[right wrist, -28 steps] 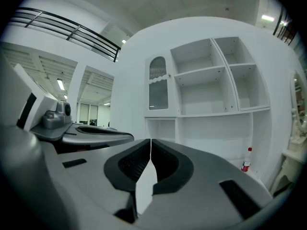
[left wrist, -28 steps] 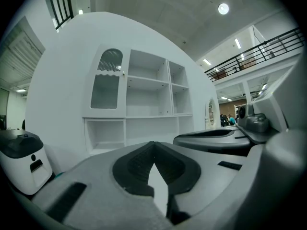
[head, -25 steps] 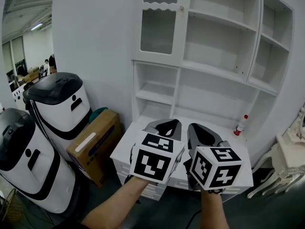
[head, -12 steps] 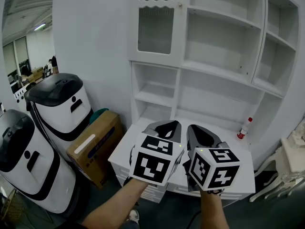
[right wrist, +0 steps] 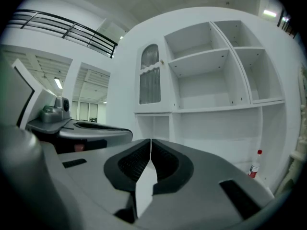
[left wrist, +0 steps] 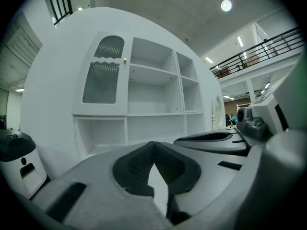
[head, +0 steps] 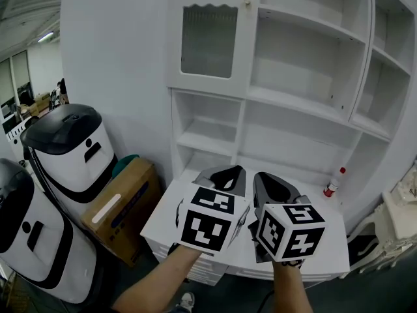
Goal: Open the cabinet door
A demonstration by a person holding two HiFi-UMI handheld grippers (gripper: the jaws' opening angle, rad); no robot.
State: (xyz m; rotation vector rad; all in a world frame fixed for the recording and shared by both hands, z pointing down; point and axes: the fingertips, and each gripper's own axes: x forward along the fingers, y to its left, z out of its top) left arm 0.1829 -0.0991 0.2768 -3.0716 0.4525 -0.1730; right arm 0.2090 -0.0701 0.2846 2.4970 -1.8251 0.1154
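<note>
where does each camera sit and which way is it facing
Head view: on the person's head, facing forward and down at the white cabinet; shows both forearms, the left hand-held gripper and the right hand-held gripper.
Left gripper view: on the left hand-held gripper, looking along its shut jaws at the cabinet door.
Right gripper view: on the right one, along its shut jaws, toward shelves and a bottle.
Shared: both gripper views show the door.

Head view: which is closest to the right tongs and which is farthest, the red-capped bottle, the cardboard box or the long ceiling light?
From the right tongs:
1. Red-capped bottle, on the counter, to their right.
2. Cardboard box, on the floor, past the counter's left end.
3. Long ceiling light, far left, in the room beyond.
</note>
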